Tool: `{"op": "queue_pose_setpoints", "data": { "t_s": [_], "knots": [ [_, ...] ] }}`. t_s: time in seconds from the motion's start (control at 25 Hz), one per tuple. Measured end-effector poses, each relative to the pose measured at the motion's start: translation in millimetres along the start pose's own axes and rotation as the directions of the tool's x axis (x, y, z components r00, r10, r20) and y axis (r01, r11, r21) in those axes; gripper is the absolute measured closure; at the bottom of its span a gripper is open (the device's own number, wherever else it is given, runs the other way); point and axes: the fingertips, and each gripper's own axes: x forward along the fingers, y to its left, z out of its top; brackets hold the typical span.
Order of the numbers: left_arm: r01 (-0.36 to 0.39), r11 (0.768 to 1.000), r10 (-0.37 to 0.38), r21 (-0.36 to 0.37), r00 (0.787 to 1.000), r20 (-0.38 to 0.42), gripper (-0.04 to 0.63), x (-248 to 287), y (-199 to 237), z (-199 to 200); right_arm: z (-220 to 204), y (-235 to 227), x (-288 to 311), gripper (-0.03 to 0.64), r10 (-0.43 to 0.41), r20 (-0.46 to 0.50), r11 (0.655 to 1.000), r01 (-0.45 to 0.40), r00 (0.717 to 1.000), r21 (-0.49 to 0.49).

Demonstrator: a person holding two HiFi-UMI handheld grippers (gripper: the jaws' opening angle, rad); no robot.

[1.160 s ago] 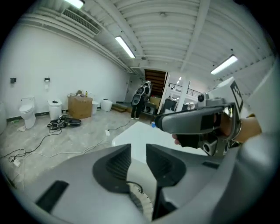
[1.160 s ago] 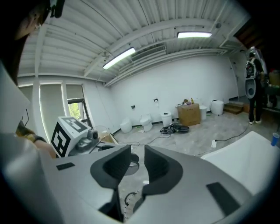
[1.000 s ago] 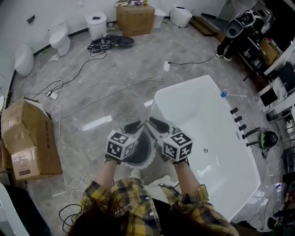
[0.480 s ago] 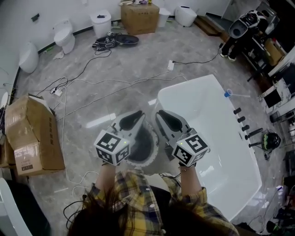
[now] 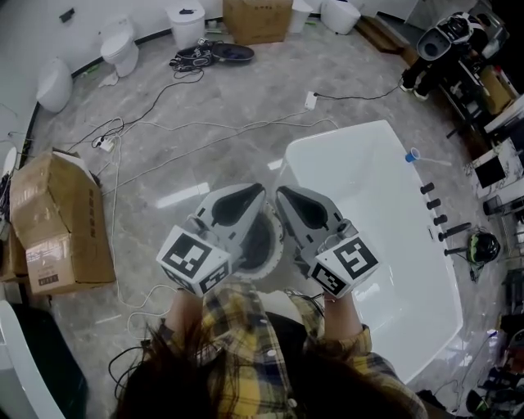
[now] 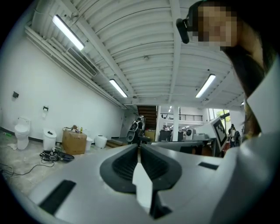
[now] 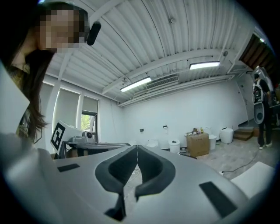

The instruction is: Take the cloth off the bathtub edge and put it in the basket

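Both grippers are held up side by side in front of me, pointing level. In the head view my left gripper [image 5: 260, 190] and my right gripper [image 5: 281, 193] stand above a round basket [image 5: 270, 260] with a white scalloped rim and a dark inside. Both pairs of jaws have just been closing and now meet with nothing between them, as the left gripper view [image 6: 139, 146] and the right gripper view [image 7: 137, 148] show. The white bathtub [image 5: 336, 135] lies to the right, its near edge bare. I cannot make out the cloth; the grippers hide most of the basket.
An open cardboard box [image 5: 57, 221] stands on the floor at the left. Cables [image 5: 164, 147] trail across the marble floor. Toilets [image 5: 119, 49] and another box [image 5: 258, 16] line the far wall. Black taps [image 5: 434, 209] sit on the tub's right rim.
Both grippers have risen from just over the basket towards the camera and look larger. Their jaws, slightly parted before, have come together.
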Motion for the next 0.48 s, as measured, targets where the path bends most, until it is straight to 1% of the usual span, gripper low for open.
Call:
{"op": "queue_pose_setpoints", "data": {
  "t_s": [0.16, 0.48],
  "knots": [
    [0.002, 1.000, -0.002, 0.010, 1.000, -0.010, 0.566, -6.1, -7.2, -4.6, -11.2, 9.5, -1.9, 0.600, 0.018, -0.026, 1.000, -0.018, 0.999, 0.006],
    [0.017, 1.000, -0.017, 0.026, 1.000, -0.001, 0.572, -20.2, -17.6, -6.4, -11.7, 25.7, -9.2, 0.600, 0.015, -0.031, 0.999, -0.016, 0.999, -0.028]
  ]
}}
